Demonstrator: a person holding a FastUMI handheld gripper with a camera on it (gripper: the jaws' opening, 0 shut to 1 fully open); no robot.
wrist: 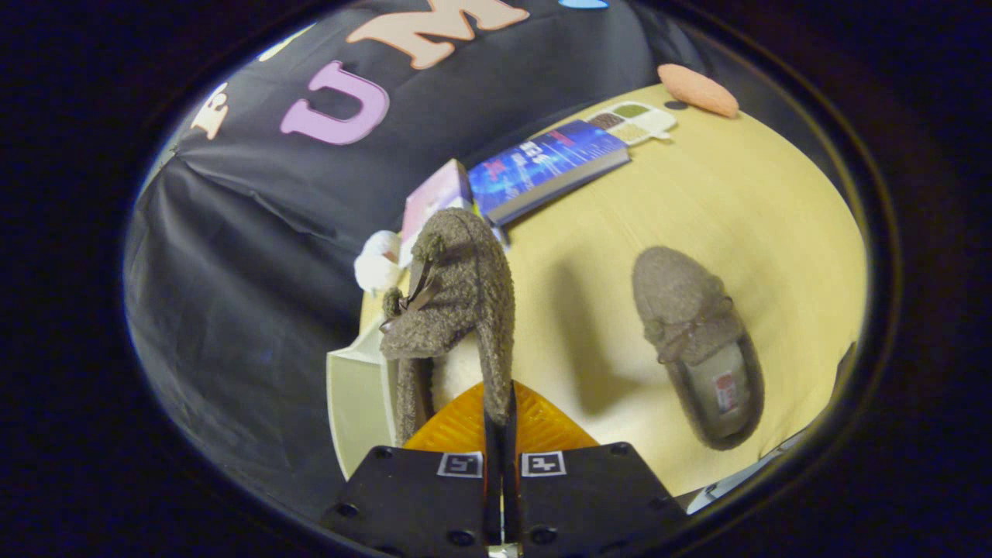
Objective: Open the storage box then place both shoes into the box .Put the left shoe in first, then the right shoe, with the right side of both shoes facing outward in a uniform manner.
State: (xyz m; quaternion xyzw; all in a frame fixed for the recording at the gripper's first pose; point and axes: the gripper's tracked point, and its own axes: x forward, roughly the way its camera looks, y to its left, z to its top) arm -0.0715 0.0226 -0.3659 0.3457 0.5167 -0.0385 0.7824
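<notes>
Your pale yellow wooden table carries everything. At its near edge, the cream plastic storage box is mostly hidden behind the held shoe, so you cannot tell if it is open. Your gripper is closed tight on the side wall of one grey fuzzy slipper with a bow, lifted above the box with its toe pointing away. The second grey fuzzy slipper lies flat on the table, well apart. Beyond them lie a blue book, a pink box, a small white paint palette, an orange oval pad, and a white fluffy thing, hard to identify.
</notes>
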